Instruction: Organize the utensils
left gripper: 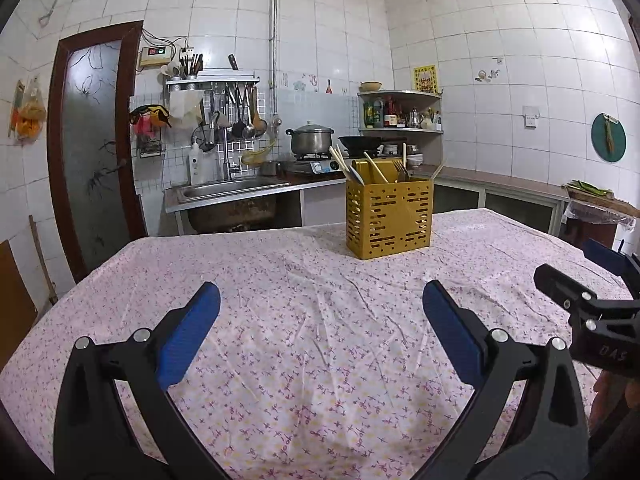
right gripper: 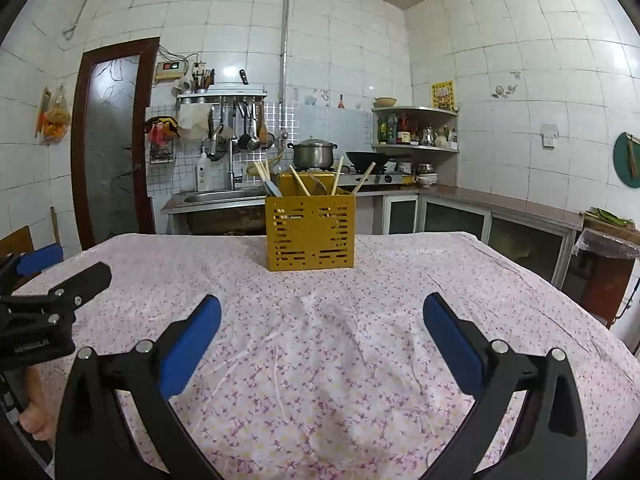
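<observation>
Desk (left gripper: 280, 320), covered by a pink flowered cloth (right gripper: 320, 360), wrinkled, filling the lower half of both views. Kitchen behind it: a brown-framed door (left gripper: 96, 140) at 9 o'clock, a steel sink (left gripper: 232, 188) at 11 o'clock, a lidded pot (left gripper: 311, 138) and a black wok (left gripper: 360, 142) on a stove at 12 o'clock, a corner shelf of bottles (left gripper: 400, 114) at 1 o'clock. Yellow slotted holder (right gripper: 311, 232), upright on the far part of the desk, at 12 o'clock in the right wrist view and toward 1 o'clock in the left wrist view, well apart from both tools. Utensils in the holder: chopsticks (right gripper: 337, 176) leaning out of the top, a fork (left gripper: 401, 171), and other handles too small to tell. Left tongs (left gripper: 320, 308), blue pads spread wide, released, nothing between them, over bare cloth. Right tongs (right gripper: 322, 316), likewise spread wide and released, nothing between them; part of each tool shows at the edge of the other's view, at 3 o'clock and 9 o'clock. A hand (right gripper: 34, 416) shows at 8 o'clock in the right wrist view.
</observation>
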Motion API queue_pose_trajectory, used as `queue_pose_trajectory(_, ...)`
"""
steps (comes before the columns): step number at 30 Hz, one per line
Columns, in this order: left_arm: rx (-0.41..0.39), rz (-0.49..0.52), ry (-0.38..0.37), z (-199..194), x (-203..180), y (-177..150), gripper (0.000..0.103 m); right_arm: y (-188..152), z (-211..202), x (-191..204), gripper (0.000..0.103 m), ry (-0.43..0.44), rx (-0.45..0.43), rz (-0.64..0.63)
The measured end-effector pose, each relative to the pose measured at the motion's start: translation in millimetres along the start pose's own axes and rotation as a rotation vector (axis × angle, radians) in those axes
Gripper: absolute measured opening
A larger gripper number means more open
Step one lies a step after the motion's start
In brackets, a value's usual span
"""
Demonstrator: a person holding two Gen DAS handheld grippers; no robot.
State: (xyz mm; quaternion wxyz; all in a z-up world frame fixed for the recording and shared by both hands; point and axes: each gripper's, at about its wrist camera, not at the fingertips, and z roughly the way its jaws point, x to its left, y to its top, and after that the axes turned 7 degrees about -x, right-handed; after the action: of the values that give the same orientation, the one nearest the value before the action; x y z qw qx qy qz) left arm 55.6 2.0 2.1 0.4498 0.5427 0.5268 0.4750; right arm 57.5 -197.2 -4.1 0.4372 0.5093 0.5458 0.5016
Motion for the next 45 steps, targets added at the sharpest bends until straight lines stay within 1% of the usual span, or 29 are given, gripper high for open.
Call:
queue_pose_trajectory(6, 0.009, 0.022, 0.009, 1, -6, -6, 0.098, 2, 4, -3, 0.099, -0.014, 0.008, 0.012)
queue_pose_trajectory(15, 0.048, -0.004, 0.004, 9, -1, -7, 0.098, 1, 3, 2, 0.099, -0.025, 0.001, -0.011)
queue_pose_trajectory(24, 0.014, -0.007, -0.001, 3, 0, -7, 0.098, 1, 0, 4, 0.099, -0.028, -0.011, -0.017)
queue_pose_trajectory(31, 0.017, -0.023, -0.006, 4, 3, -8, 0.098, 1, 0, 5, 0.099, -0.029, -0.016, -0.018)
queue_pose_trajectory(45, -0.025, -0.005, -0.007, -2, -1, -9, 0.098, 1, -4, 6, 0.099, -0.031, -0.031, -0.023)
